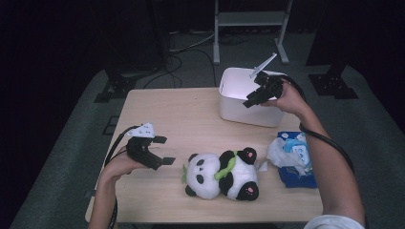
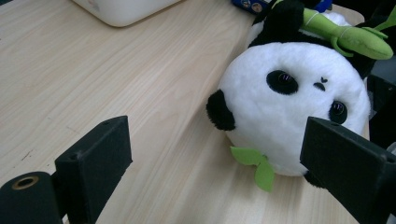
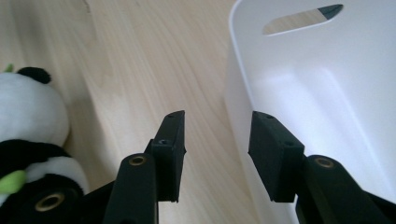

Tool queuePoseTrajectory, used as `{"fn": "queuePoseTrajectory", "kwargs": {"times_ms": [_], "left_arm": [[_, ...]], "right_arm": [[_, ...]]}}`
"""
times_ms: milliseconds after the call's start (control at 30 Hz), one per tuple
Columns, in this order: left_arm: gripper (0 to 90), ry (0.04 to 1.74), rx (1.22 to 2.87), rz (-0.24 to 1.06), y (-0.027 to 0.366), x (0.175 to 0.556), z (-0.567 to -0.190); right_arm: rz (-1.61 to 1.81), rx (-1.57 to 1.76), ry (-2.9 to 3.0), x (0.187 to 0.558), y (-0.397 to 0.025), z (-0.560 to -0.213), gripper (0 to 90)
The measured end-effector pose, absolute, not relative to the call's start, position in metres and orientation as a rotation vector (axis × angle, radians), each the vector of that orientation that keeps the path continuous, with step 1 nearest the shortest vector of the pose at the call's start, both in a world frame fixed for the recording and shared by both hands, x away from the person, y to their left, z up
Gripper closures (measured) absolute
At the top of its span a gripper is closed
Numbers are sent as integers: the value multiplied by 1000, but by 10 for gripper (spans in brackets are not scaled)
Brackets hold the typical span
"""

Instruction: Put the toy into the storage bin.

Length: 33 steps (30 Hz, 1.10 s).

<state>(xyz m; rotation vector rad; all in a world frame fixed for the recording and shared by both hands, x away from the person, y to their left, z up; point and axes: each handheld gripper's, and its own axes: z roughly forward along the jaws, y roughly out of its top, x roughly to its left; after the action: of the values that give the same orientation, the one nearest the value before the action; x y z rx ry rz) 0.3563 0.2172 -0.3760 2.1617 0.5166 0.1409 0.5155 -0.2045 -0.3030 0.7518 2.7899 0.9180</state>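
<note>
Panda (image 1: 222, 174) at centre bottom is approached by the open left gripper (image 1: 160, 150); its head should be straddled squarely. Right gripper (image 1: 251, 100), open, empty, is held over the bin (image 1: 234, 107) rim, upper right.

**Black, white and green on pale wood**

The plush toy panda (image 1: 222, 174) is white with black ears, black eye patches, black limbs and pink soles; a bright green bamboo stalk crosses its chest and two green felt leaves (image 2: 256, 163) hang beside its head. The light wooden tabletop (image 1: 176, 112) shows a fine tan grain. The rectangular plastic bin (image 1: 239, 102) is plain white. The soft tissue pack (image 1: 297, 162) is dark blue with paler blue and white print. Both the left hand-held gripper (image 1: 162, 150) and the right hand-held gripper (image 1: 251, 99) are matt black.
</note>
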Motion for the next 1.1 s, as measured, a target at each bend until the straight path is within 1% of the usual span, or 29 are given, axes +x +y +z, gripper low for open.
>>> {"fn": "queuePoseTrajectory", "kwargs": {"times_ms": [167,200,267,400,467,633,867,1100], "left_arm": [[77,512,2171,143,217,357,-377],[77,518,2170,145,217,358,-377],[77,524,2164,140,217,357,-378],[76,516,2173,144,217,357,-377],[77,516,2168,143,217,357,-377],[76,523,2170,144,218,357,-378],[77,530,2165,139,219,358,-379],[77,529,2173,133,218,358,-380]], "right_arm": [[886,758,2789,526,-204,-309,595],[881,751,2784,527,-204,-311,621],[893,745,2783,529,-203,-311,644],[898,730,2767,532,-201,-309,649],[899,722,2766,533,-200,-308,673],[853,740,2783,537,-197,-315,696],[848,756,2793,542,-196,-322,776],[867,776,2812,545,-196,-324,806]]}}
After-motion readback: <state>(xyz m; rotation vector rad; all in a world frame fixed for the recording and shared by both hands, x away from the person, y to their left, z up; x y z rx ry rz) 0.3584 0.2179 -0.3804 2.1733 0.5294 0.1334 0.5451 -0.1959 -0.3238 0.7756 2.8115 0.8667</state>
